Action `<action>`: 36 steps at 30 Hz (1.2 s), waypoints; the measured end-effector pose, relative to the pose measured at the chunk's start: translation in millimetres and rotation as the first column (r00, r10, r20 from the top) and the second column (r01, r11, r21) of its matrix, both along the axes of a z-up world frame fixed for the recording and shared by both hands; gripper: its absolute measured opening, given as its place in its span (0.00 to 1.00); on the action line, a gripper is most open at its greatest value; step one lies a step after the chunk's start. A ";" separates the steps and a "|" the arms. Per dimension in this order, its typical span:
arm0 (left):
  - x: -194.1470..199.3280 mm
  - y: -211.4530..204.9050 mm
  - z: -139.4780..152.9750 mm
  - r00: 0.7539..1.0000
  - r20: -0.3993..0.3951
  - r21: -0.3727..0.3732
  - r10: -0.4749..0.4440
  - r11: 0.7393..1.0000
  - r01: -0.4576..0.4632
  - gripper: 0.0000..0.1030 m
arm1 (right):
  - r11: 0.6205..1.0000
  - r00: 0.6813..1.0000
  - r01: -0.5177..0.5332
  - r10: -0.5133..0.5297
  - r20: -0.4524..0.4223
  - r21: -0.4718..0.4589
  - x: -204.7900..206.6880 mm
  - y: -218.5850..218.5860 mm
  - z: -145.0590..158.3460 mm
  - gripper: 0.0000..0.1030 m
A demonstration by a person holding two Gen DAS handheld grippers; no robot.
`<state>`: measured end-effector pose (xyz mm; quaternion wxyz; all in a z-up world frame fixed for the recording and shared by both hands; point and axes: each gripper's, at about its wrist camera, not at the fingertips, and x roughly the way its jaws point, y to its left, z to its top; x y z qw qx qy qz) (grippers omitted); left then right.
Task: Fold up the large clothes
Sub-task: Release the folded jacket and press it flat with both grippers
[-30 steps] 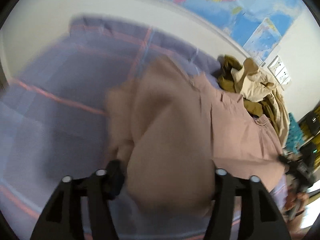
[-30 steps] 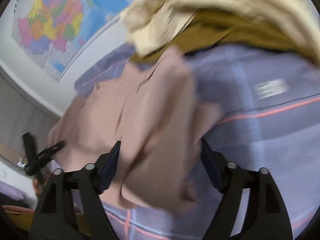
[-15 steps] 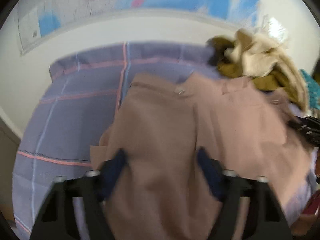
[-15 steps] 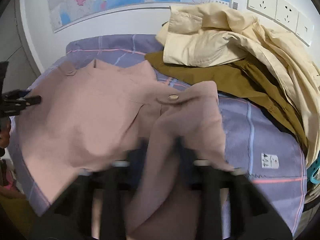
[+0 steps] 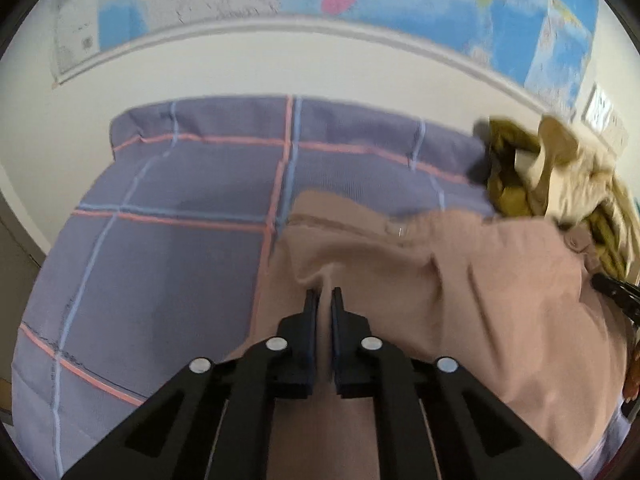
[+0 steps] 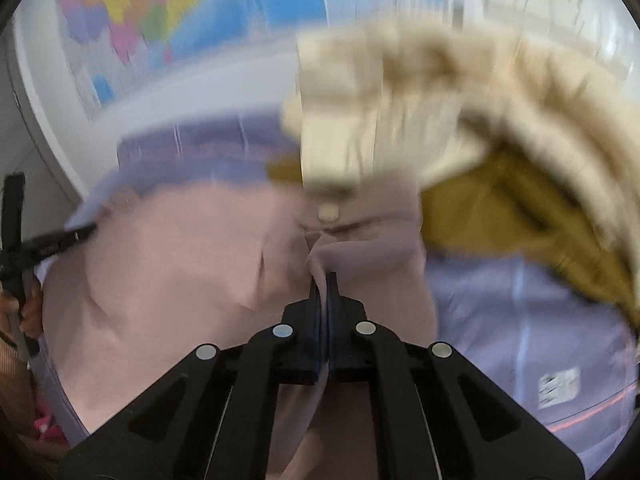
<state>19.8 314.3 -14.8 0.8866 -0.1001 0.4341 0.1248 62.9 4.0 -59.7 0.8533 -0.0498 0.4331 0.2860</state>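
both grippers pinch the pink garment on a checked bedsheet

the left gripper [image 5: 325, 294], jaws just closed, and the right gripper [image 6: 323, 280], nipped tight, each clamp a fold of the pink garment [image 5: 480, 300] lying on the purple sheet [image 5: 168, 240]; at two o'clock, a heap of tan and olive clothes [image 5: 560, 184] below a wall map [image 5: 400, 4].

Bright, even light; fisheye bending; motion blur

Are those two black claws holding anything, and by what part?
Both the left gripper and right gripper pinch raised folds of the dusty-pink cloth garment, near its middle.
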 end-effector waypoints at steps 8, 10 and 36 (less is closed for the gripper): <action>-39.1 -7.7 22.0 0.994 0.090 0.013 -0.062 0.998 0.061 0.35 | 0.992 0.994 -0.066 0.056 0.097 0.104 -49.3 -29.6 38.5 0.39; -51.4 -14.8 26.5 0.988 0.110 0.017 -0.105 0.994 0.104 0.37 | 0.990 0.989 -0.115 0.106 0.102 0.087 -61.8 -25.3 38.8 0.39; -111.1 -24.5 -3.8 0.991 0.089 -0.076 -0.097 0.992 0.103 0.40 | 0.966 0.987 -0.086 0.115 -0.108 0.243 -74.1 -46.8 -2.3 0.51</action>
